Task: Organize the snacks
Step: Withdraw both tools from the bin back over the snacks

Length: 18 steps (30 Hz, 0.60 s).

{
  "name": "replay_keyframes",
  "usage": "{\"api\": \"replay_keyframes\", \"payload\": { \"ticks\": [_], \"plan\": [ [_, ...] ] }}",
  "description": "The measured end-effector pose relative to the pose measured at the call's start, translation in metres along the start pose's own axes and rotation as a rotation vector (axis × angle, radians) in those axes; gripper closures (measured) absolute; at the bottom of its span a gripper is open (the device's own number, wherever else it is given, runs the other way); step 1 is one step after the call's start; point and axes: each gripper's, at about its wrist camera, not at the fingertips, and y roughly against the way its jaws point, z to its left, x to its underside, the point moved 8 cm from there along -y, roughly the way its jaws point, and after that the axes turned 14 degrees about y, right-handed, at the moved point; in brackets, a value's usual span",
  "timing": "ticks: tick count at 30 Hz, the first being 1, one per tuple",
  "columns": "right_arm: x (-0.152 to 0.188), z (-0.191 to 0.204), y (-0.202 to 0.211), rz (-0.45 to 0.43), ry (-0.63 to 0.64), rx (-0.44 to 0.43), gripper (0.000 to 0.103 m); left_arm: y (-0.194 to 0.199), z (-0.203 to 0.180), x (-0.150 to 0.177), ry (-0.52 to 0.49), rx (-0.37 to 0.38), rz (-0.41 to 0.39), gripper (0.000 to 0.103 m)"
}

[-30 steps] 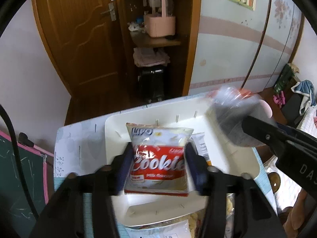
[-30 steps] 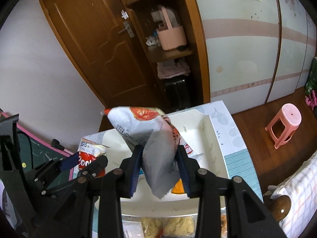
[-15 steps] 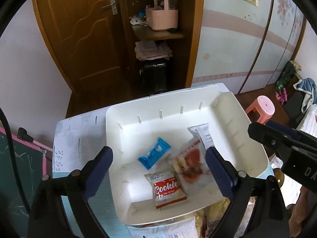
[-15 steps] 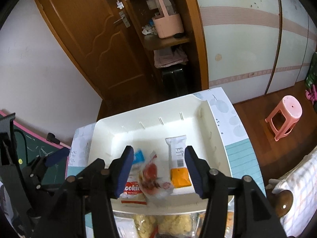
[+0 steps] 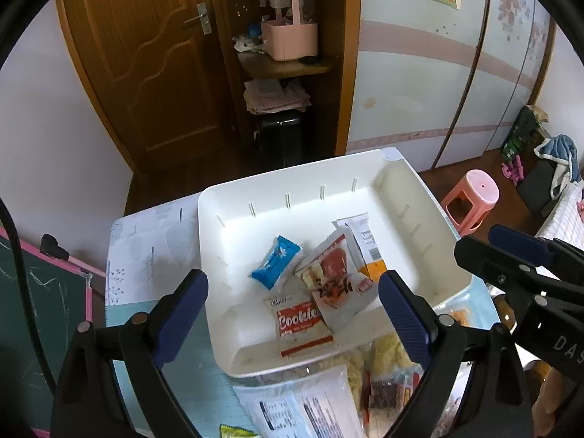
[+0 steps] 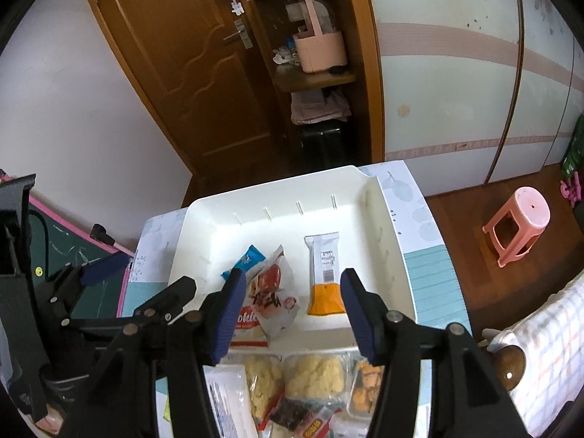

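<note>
A white tray (image 5: 401,182) (image 6: 379,219) on the table holds several snack packs: a red Cookies pack (image 5: 303,326), a red and white pack (image 5: 337,284) (image 6: 273,292), a blue pack (image 5: 275,262) (image 6: 246,259) and a white and orange pack (image 5: 365,244) (image 6: 325,273). My left gripper (image 5: 294,321) is open and empty above the tray's near side. My right gripper (image 6: 290,310) is open and empty above the tray's near edge. The right gripper also shows at the right of the left wrist view.
More loose snack packs (image 6: 310,376) (image 5: 379,372) lie on the table in front of the tray. A green chalkboard (image 5: 40,292) stands at the left. A pink stool (image 6: 518,226) is on the floor at the right. A wooden door and shelf stand behind.
Both grippers opened and let go of their packs. The Cookies pack and the red and white pack now lie in the tray. Both grippers have pulled back a little.
</note>
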Motion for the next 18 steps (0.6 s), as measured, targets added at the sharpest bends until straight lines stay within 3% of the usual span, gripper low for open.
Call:
{"api": "replay_keyframes", "payload": {
  "ticks": [10, 18],
  "plan": [
    [0.022, 0.002, 0.04, -0.031, 0.015, -0.002, 0.042, 0.042, -0.005, 0.023, -0.026, 0.013, -0.014, 0.009],
    [0.059, 0.001, 0.073, -0.044, 0.061, 0.016, 0.038, 0.079, -0.002, 0.051, -0.053, 0.033, -0.04, 0.009]
  ]
}}
